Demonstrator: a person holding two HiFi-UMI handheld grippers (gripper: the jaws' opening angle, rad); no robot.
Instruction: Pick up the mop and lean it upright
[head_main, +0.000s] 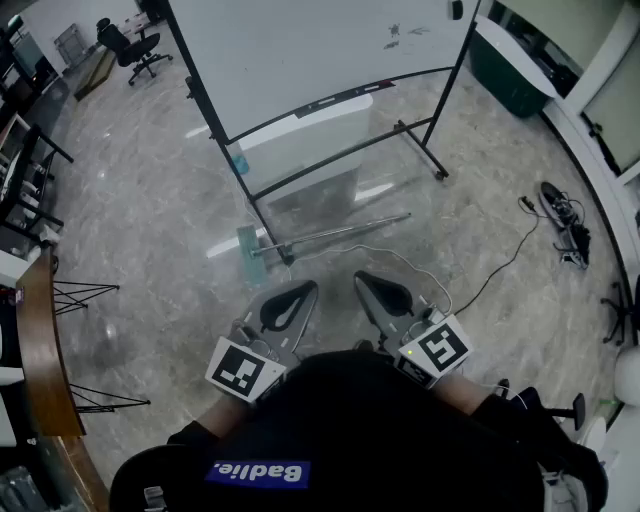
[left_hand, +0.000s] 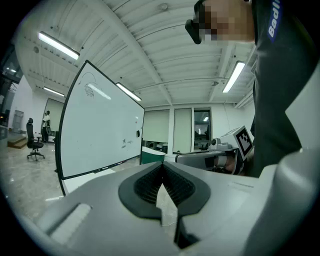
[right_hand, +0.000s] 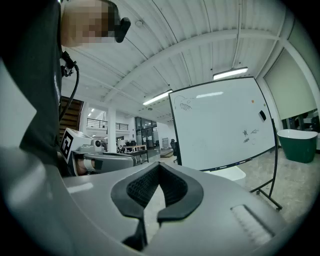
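One mop (head_main: 340, 232) lying flat, long axis left-right, mop head (head_main: 250, 244) leftward.

The whiteboard (head_main: 300, 50) is cut off above, its scribbles (head_main: 395, 35) too small to read.

Floor (head_main: 150, 200): glossy grey marble pattern, pale veins.
Whiteboard (head_main: 300, 50): white face, black frame, a few dark scribbles.
Mop (head_main: 335, 235): silver metal handle, pale teal head.
Left gripper (head_main: 303, 289), right gripper (head_main: 366, 280): light grey shells, black ribbed pads. Marker cubes carry black-and-white squares.
Bin (head_main: 510, 75): dark green.
Desk edge (head_main: 40, 350): brown wood.
Office chair (head_main: 135, 45): black.
Person's top (head_main: 380, 430): black. Its patch (head_main: 257, 472) is blue with white lettering.
Cable (head_main: 400, 255): white.
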